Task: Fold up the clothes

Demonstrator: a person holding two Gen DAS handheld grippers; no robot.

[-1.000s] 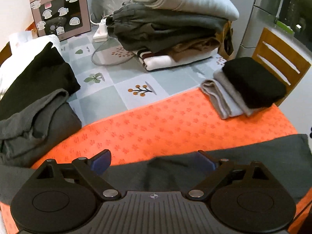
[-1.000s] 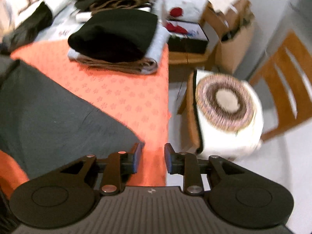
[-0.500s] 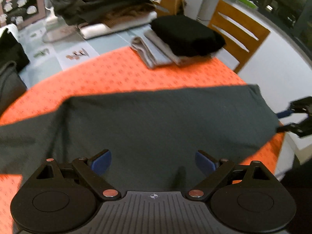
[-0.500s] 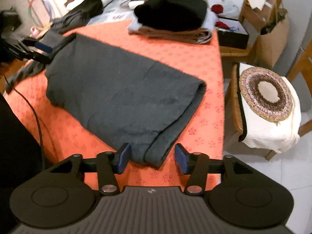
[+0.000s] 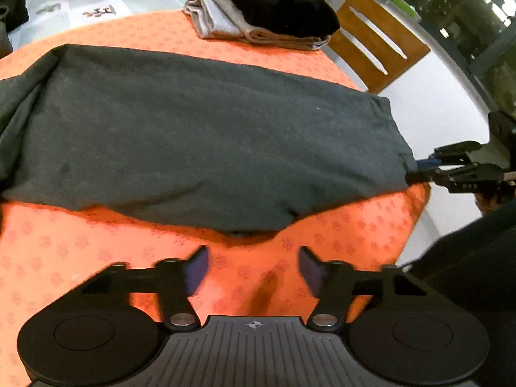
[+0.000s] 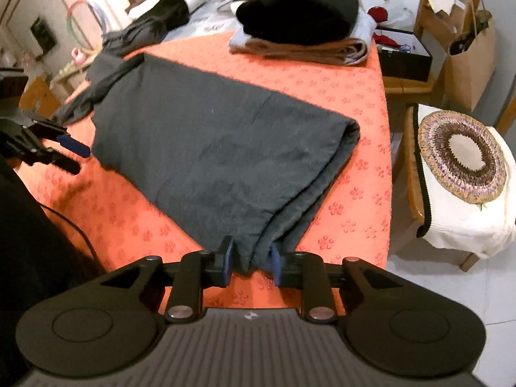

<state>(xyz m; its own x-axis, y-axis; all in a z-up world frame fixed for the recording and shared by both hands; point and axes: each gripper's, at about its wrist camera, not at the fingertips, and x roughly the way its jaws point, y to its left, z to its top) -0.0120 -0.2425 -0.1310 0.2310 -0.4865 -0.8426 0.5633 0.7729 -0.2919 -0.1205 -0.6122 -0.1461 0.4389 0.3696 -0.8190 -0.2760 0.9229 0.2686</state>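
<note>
A dark grey garment [image 6: 209,148] lies folded across the orange tablecloth [image 5: 135,258] as the right gripper [image 6: 250,258] pinches its near corner at the table's edge, while the left gripper [image 5: 251,269] hovers above the cloth, fingers spread and empty.

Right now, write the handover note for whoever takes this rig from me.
Left gripper: jaws open and empty, over the orange tablecloth near the garment's front edge.
Right gripper: jaws shut on the near corner of the dark grey garment.
The garment lies flat and doubled on the tablecloth; its far end is bunched.
A folded stack, black garment on top, sits at the table's far end.
Done: a first fold, it seems.
Left: smooth the bunched end, fold again, add it to the stack.
</note>
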